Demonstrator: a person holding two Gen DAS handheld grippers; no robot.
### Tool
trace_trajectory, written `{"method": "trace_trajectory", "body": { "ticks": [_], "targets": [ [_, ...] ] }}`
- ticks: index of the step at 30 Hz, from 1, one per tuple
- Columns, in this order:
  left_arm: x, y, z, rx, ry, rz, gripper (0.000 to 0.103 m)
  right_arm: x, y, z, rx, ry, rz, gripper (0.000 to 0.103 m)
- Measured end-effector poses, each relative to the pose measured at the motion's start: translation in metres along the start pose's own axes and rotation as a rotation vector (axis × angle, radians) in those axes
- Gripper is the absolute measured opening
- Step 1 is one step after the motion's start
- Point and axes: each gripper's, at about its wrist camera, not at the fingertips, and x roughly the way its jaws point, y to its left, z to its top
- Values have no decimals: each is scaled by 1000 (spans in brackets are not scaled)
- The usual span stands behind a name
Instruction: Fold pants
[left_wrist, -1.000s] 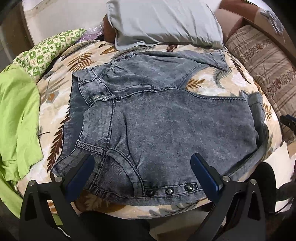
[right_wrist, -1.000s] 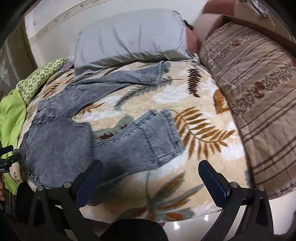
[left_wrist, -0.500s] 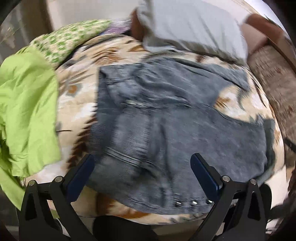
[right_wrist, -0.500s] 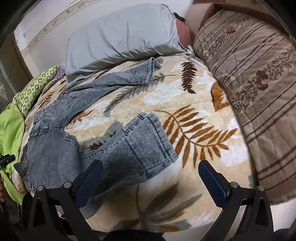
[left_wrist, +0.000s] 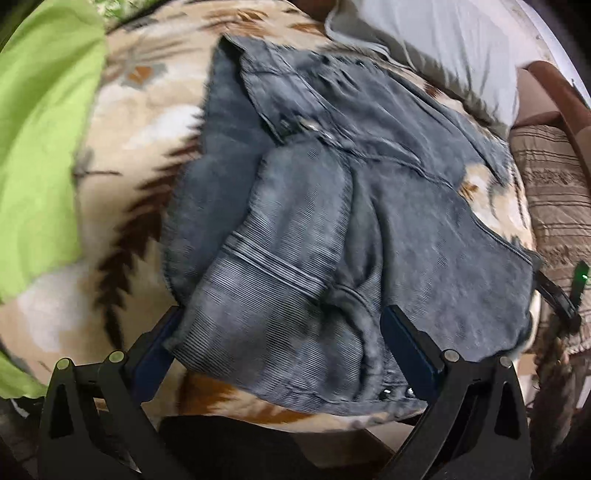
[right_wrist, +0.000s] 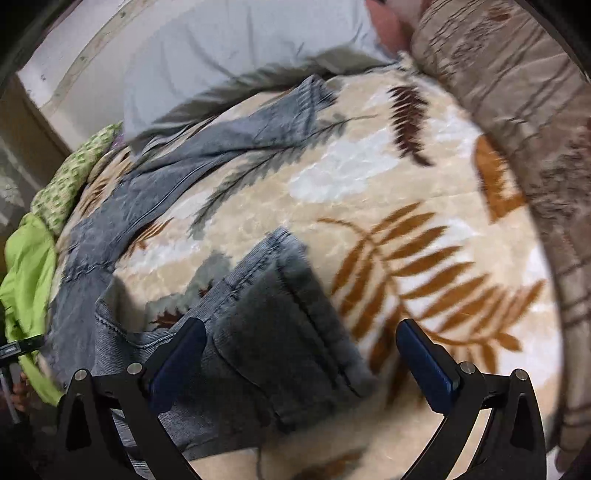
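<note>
We find the grey denim pants (left_wrist: 369, 206) lying on a bed covered by a cream blanket (right_wrist: 424, 206) printed with brown and orange fern leaves. The waist end sits at the blanket's near left corner, and the two legs run out across the blanket toward its right side.

The left gripper (left_wrist: 280, 347) has its jaws spread wide. The waistband corner of the pants lies in the gap between its blue fingers (left_wrist: 410, 347). We cannot tell whether either finger touches the cloth; nothing is clamped. A row of small metal studs (left_wrist: 397, 393) shows on the band just beside the right-hand finger. The picture is blurred here.

The right gripper (right_wrist: 301, 350) likewise stands fully open. The hem end of the nearer pant leg (right_wrist: 273, 314) lies between and ahead of its fingers, close to the near edge of the blanket, and is not gripped. The farther leg (right_wrist: 229, 147) stretches toward the far edge, its hem near a grey pillow (right_wrist: 229, 55).

A lime green cloth (left_wrist: 40, 155) lies at the left edge of the bed, just beside the blanket. A green patterned cushion (right_wrist: 74, 177) sits near the far left corner. A brown striped quilt (right_wrist: 517, 122) runs along the right edge.
</note>
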Motion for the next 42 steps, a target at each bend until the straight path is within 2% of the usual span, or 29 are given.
{"method": "trace_trajectory", "body": {
  "ticks": [1,2,3,4,5,6,7,9,10,14,16,18,20,21,23,24,25,27,32,35,36,38,39,40,42],
  "targets": [
    [0,-3,-2,-2,3,-26,103,1,0,-1,3,3,37,86],
    [-1,-7,-3,2,-3,-43,103,2,-1,-2,8,2,79,76],
    [-2,-12,-4,8,-16,-51,101,1,-2,-4,9,2,102,53],
    [-3,-15,-4,11,-19,-54,89,0,-2,-5,5,-1,119,34],
    [-4,-19,-3,13,-17,-54,81,-4,-1,-7,-5,-8,120,28],
    [-5,-21,-1,15,-16,-47,64,-9,-1,-9,-9,-14,119,22],
    [-7,-24,0,20,-17,-38,49,-15,-2,-10,-8,-24,124,20],
    [-15,-32,1,41,-31,-18,35,-39,-3,-13,-11,-74,119,19],
    [-19,-35,1,50,-37,-10,34,-49,-5,-14,-7,-98,116,19],
    [-25,-37,-1,73,-54,19,34,-85,-32,-28,89,-167,98,19],
    [-19,-39,-4,93,-43,72,34,-84,-45,-39,109,-149,25,19],
    [-9,-39,-6,98,-15,110,34,-72,-61,-51,174,-100,-12,20],
    [-6,-39,-10,110,-7,143,34,-61,-70,-60,222,-55,-31,27],
    [-8,-39,-12,119,-13,143,34,-65,-73,-63,249,-80,0,27],
    [-19,-36,-13,122,-36,115,37,-82,-85,-71,319,-165,81,38],
    [-22,-35,-13,117,-42,95,43,-90,-91,-75,352,-201,105,53],
    [-25,-31,-13,106,-46,66,50,-98,-95,-80,377,-230,110,61],
    [-29,-28,-13,88,-57,30,57,-104,-101,-89,386,-247,90,62],
    [-21,-39,-15,98,-46,40,59,-87,-104,-106,405,-214,82,61],
    [-20,-46,-17,112,-54,53,62,-79,-96,-109,377,-220,61,57],
    [-20,-47,-17,109,-57,49,64,-75,-93,-108,367,-209,44,52],
    [-21,-46,-16,96,-59,47,64,-65,-86,-107,344,-163,-10,36],
    [-21,-46,-16,91,-57,45,64,-64,-82,-106,326,-161,-45,17],
    [-22,-46,-16,88,-55,46,64,-67,-82,-105,320,-166,-51,6],
    [-25,-47,-16,97,-57,46,64,-80,-84,-108,341,-199,-43,0]
  ]
}}
